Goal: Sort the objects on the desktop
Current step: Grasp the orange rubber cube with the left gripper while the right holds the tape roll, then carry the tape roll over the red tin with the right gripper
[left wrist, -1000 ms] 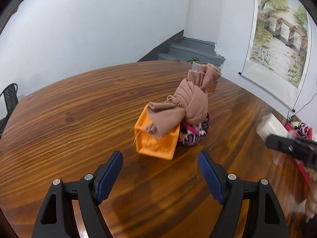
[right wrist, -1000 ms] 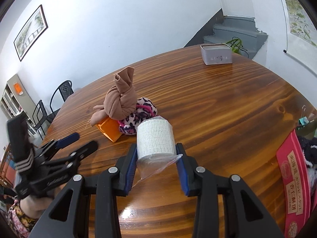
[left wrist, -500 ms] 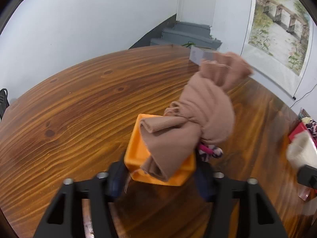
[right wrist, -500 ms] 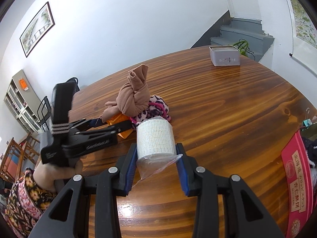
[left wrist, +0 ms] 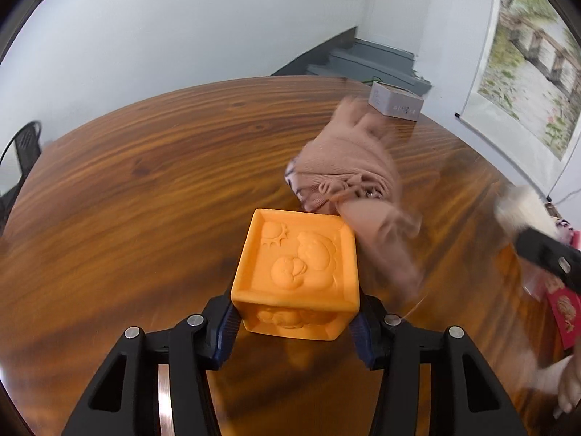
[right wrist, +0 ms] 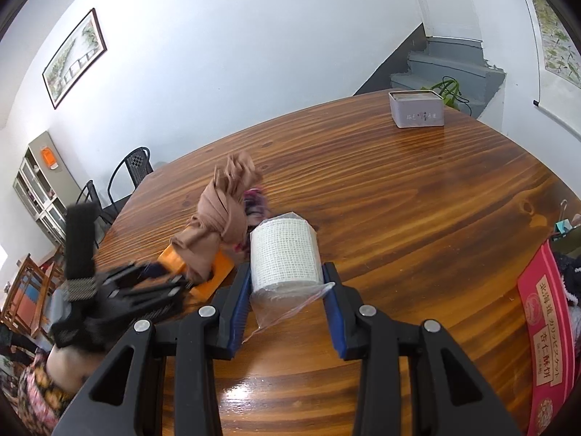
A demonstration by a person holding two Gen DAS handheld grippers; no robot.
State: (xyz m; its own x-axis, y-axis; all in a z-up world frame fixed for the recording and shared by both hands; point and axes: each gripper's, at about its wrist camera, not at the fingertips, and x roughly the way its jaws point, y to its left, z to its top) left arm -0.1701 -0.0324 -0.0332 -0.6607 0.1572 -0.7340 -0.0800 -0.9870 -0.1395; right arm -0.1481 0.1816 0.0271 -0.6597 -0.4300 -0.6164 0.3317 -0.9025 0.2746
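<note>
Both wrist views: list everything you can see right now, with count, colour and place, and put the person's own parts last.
table: one, brown wood, under everything
orange block: one, embossed, held between the left tongs
tan cloth bundle: one, knotted, blurred, just beyond the block
patterned cloth: one, pink and dark, behind the bundle
white mesh roll: one, in clear wrap, held between the right tongs
grey tin: one, far table edge
red box: one, printed, right table edge
chairs: two, black, beyond the table
left tongs: black, blue pads, closed on the block
right tongs: black, blue pads, closed on the roll
</note>
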